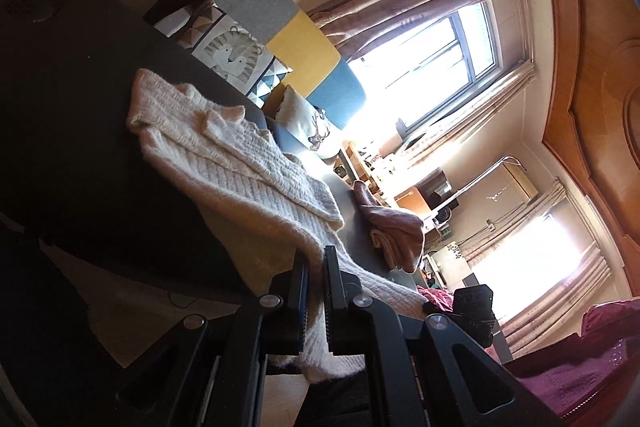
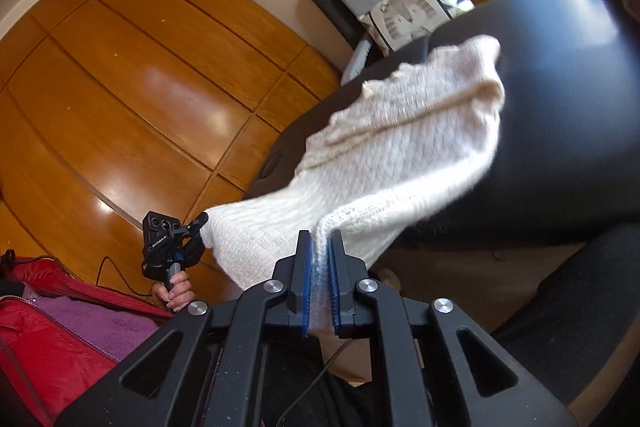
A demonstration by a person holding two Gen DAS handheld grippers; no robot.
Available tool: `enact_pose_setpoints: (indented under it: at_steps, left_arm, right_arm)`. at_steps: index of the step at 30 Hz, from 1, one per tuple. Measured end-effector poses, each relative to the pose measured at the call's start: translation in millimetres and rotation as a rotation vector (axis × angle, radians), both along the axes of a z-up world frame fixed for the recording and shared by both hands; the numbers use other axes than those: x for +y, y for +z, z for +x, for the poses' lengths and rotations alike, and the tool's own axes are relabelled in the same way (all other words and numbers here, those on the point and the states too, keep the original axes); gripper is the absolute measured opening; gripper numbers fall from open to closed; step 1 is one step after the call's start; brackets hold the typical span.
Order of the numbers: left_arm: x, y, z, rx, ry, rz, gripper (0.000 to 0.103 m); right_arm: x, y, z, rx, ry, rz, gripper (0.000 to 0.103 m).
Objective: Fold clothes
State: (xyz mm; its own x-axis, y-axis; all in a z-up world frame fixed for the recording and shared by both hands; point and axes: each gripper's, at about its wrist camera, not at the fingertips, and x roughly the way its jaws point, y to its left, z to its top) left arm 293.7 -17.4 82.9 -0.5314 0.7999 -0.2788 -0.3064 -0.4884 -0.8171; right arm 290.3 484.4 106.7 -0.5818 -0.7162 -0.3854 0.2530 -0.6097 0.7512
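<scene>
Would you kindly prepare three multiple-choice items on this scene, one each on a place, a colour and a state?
1. Where does the far end of the knitted sweater lie?
A. on the dark table
B. on the wooden floor
C. inside a drawer

2. What colour is the folded garment farther along the table?
A. green
B. pink
C. black

3. How stands the right gripper?
A. open and empty
B. shut on a cushion
C. shut on the sweater

Answers: 1 A, since the knit drapes over the table top; 2 B, since the left wrist view shows a pink bundle beyond the sweater; 3 C, since its jaws pinch white knit between the blue pads, as the left gripper does with another edge.
</scene>
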Motion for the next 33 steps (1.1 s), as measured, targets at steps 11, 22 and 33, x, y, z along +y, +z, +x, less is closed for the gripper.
enact_pose_setpoints:
  at_steps: [11, 22, 33]
  left_arm:
    - [0.7, 14.5, -55.5, -0.037, 0.003, 0.065, 0.005]
    - [-28.3, 7.9, -170.8, -0.144, 0.126, 0.203, 0.005]
    - [-16.6, -43.5, -267.4, -0.277, 0.182, 0.146, 0.005]
  right_arm:
    - [38.5, 2.8, -81.3, 0.005, -0.116, -0.116, 0.007]
    - [65.3, 13.6, -206.9, -0.011, -0.200, -0.159, 0.007]
    - [69.5, -47.6, -303.4, -0.195, -0.281, -0.210, 0.007]
